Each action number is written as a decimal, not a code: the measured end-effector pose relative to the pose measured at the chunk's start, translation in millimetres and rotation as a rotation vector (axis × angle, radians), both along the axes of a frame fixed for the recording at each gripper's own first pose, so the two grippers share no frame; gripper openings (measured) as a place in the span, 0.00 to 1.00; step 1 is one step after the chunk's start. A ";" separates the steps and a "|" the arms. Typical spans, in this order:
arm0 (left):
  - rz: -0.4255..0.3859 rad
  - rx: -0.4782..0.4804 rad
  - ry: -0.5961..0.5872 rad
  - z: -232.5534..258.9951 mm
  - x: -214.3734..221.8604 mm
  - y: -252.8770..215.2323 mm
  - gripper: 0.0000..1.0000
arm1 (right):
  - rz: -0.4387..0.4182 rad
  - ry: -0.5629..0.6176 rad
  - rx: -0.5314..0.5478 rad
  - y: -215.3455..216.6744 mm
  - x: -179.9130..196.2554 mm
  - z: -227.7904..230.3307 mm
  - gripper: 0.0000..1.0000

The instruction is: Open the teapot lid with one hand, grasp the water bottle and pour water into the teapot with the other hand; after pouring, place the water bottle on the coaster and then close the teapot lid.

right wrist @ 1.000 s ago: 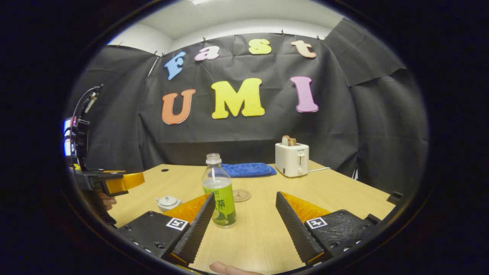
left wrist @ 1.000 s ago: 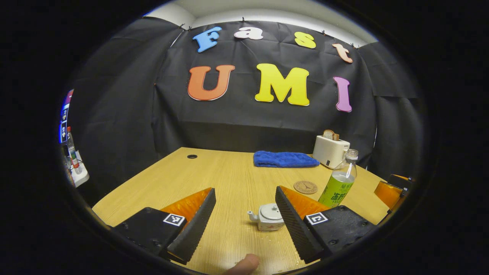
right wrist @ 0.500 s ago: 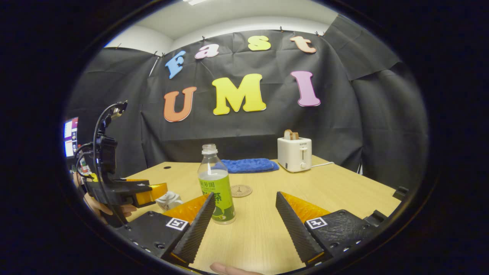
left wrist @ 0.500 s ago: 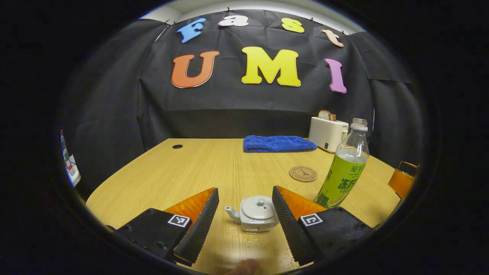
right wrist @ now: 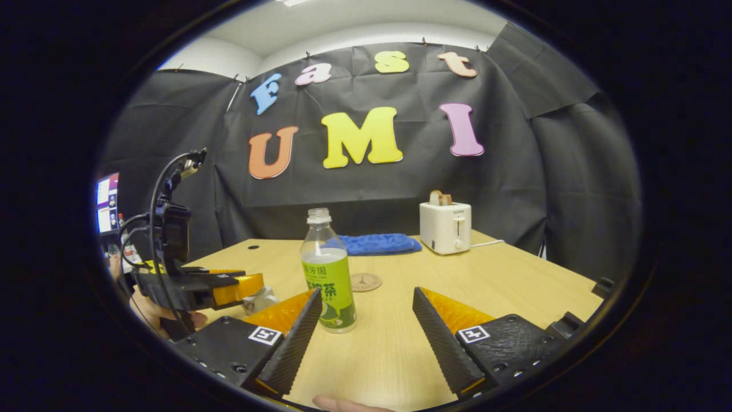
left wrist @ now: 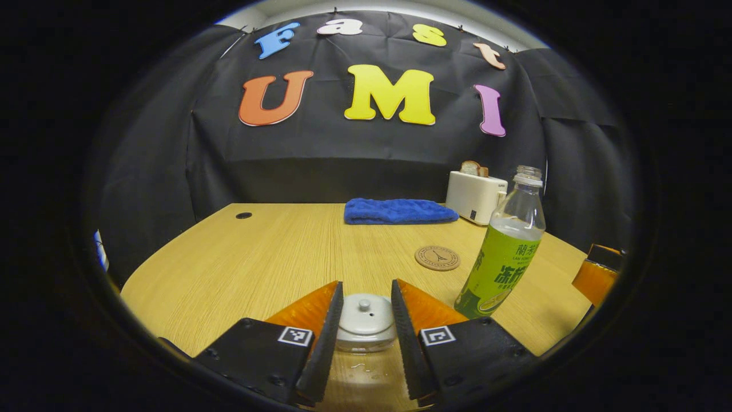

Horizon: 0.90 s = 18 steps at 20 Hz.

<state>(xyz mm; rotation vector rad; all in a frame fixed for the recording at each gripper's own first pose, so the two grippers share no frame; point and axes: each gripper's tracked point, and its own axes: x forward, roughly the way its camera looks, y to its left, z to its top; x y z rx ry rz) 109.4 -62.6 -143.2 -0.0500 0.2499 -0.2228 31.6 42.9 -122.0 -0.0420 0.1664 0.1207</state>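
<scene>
A small white teapot sits on the wooden table, and its lid (left wrist: pixel 365 312) lies between the fingers of my left gripper (left wrist: pixel 366 286), which is shut on it from both sides. The pot's body is mostly hidden below the lid. An uncapped water bottle (left wrist: pixel 503 246) with a green label stands upright to the right of it. In the right gripper view the bottle (right wrist: pixel 329 274) stands just left of my open right gripper (right wrist: pixel 367 292), off its left finger, with nothing between the fingers. There the left gripper (right wrist: pixel 243 288) covers the teapot (right wrist: pixel 262 298). A round coaster (left wrist: pixel 437 258) lies behind the bottle.
A white toaster (left wrist: pixel 474 197) with bread in it and a folded blue cloth (left wrist: pixel 400 210) stand at the back of the table (left wrist: pixel 257 252). A hand (right wrist: pixel 151 312) holds the left gripper at the table's left side. A screen (right wrist: pixel 107 203) glows at far left.
My left gripper moved forward over the teapot and narrowed from wide open until its fingers closed on the lid. The right gripper stayed open and edged slightly nearer the bottle.
</scene>
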 end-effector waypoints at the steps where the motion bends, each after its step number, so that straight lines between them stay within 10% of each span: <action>1: -0.004 0.011 -0.008 0.5 -0.9 -0.1 0.46 | -0.005 0.001 -0.007 -0.8 0.3 -0.1 0.95; 9: 0.008 0.014 -0.040 2.8 2.6 0.7 0.07 | 0.012 0.031 -0.023 4.4 7.0 -8.8 0.95; 18: 0.019 -0.053 -0.046 23.7 -8.5 9.7 0.05 | 0.064 0.087 -0.026 26.4 21.9 -32.1 0.96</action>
